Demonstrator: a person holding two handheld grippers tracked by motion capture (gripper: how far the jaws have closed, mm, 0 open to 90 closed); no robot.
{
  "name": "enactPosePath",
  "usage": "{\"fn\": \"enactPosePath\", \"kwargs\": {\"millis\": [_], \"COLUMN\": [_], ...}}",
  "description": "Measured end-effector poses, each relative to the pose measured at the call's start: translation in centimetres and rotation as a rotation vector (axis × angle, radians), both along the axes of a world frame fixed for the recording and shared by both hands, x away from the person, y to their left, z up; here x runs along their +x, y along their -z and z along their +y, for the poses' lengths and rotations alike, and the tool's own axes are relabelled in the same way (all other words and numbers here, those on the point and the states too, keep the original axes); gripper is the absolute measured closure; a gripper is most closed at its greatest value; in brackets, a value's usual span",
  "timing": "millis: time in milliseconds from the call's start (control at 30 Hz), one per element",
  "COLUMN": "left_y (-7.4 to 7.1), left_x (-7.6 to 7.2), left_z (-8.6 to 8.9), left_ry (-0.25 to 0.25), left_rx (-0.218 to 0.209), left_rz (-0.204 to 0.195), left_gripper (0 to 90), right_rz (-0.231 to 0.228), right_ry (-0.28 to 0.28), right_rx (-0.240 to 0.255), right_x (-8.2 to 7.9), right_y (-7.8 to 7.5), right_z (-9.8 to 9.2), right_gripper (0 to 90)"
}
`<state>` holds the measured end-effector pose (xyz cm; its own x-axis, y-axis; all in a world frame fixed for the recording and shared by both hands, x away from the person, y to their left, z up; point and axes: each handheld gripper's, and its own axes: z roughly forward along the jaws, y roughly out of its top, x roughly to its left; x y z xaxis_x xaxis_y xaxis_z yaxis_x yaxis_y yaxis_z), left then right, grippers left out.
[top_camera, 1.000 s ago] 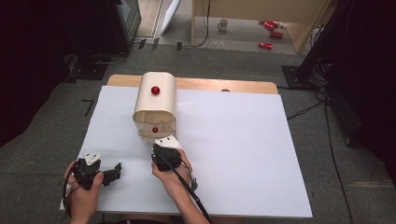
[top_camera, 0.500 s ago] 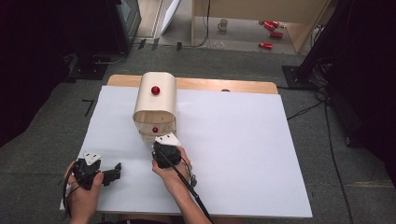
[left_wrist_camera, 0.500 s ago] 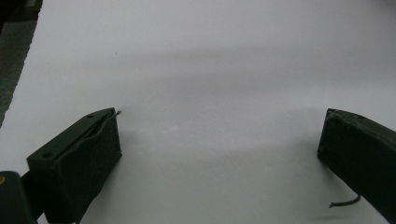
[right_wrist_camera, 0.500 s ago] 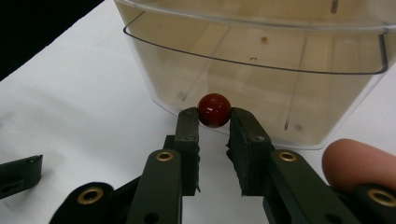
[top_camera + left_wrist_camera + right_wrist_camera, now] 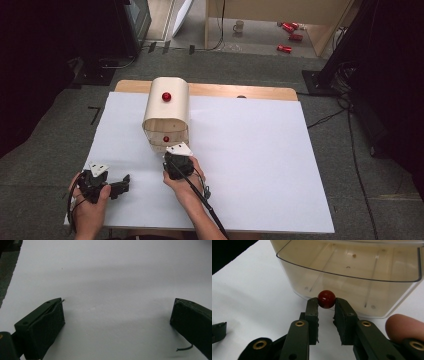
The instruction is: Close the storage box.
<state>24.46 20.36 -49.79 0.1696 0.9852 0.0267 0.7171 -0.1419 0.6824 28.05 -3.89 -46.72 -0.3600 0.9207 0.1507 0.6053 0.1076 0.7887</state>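
- Right gripper view: the right tongs (image 5: 326, 305) pinch the red knob (image 5: 326, 299) on the front of the box (image 5: 352, 272), at its near end on the surface (image 5: 260, 165).
- Best pull straight back, keeping the grip centred.
- Right hand (image 5: 182, 175) lies low, pointing at the box.
- Left tongs (image 5: 117, 322), near-left of the box, gape empty.

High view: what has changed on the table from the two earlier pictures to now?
Nothing has visibly changed. The right gripper is shut on the lower red knob at the front of the beige box, as before. The left gripper rests open on the white table near the left edge, and the upper red knob sits on top of the box.
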Motion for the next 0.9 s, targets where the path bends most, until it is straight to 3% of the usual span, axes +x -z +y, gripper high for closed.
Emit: {"fn": "enactPosePath", "kwargs": {"millis": [100, 200, 367, 600, 900], "left_y": [0.0, 0.0, 0.0, 0.0, 0.0], "left_x": [0.0, 0.0, 0.0, 0.0, 0.0], "left_z": [0.0, 0.0, 0.0, 0.0, 0.0], "left_ry": [0.000, 0.001, 0.000, 0.000, 0.002], "left_rx": [0.000, 0.000, 0.000, 0.001, 0.002], "left_rz": [0.000, 0.000, 0.000, 0.001, 0.002], "left_gripper": [0.0, 0.0, 0.0, 0.0, 0.0], "right_rz": [0.018, 0.044, 0.064, 0.045, 0.030], "right_ry": [-0.017, -0.053, -0.089, -0.113, -0.076], "right_rx": [0.005, 0.021, -0.006, -0.005, -0.014], "right_x": [0.1, 0.1, -0.2, -0.8, -1.2], "right_y": [0.1, 0.2, 0.0, -0.6, -1.4], "right_z": [-0.2, -0.5, -0.9, -2.4, -5.4], "right_gripper": [64.4, 46.4, 13.3, 7.1, 6.8]}}
